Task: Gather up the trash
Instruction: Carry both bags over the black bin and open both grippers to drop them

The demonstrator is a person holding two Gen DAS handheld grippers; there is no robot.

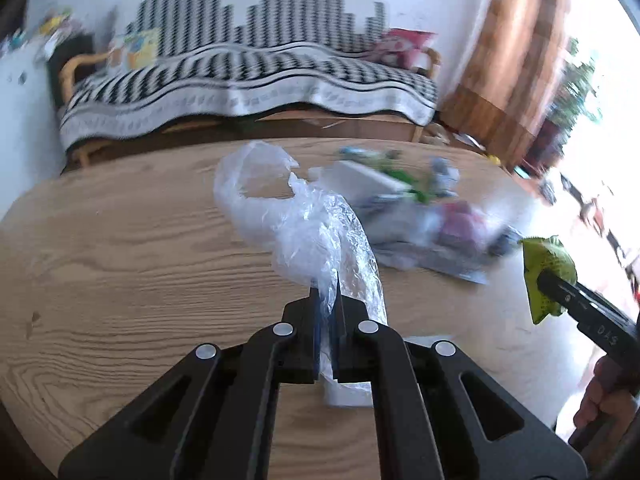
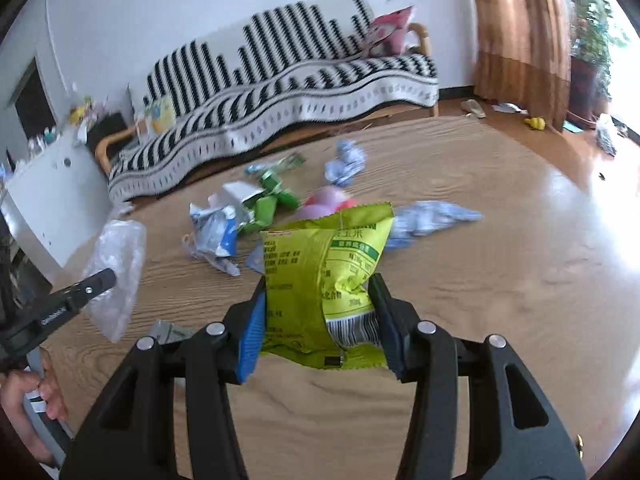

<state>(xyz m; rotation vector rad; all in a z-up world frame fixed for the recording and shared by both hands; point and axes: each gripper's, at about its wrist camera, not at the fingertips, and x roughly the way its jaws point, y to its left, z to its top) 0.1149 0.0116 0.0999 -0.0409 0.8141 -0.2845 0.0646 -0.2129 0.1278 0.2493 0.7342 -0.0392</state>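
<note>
My left gripper (image 1: pixel 326 294) is clamped tight on a thin, crinkly clear plastic bag (image 1: pixel 316 232), its film bunched between the blue pads and its looped handle flopping forward above the wood-grain table (image 1: pixel 120 248). My right gripper (image 2: pixel 320 300) squeezes a glossy lime-green snack packet (image 2: pixel 320 264), creased down the middle, zigzag-cut edges, barcode low on one side. It's lifted off the tabletop, near the right edge of the litter.

Beyond it lies the rest of the trash: a crumpled blue-and-white wrapper (image 2: pixel 216 236), a green-and-white carton (image 2: pixel 256 200), a balled blue-white paper (image 2: pixel 346 162), and something pink (image 2: pixel 328 200) half hidden behind the packet; I can't tell what. From the left wrist that pile is motion-smeared.

My left hand (image 2: pixel 32 400) shows only as fingers at the frame edge. A striped black-and-white throw covers the sofa (image 2: pixel 280 92) behind.
</note>
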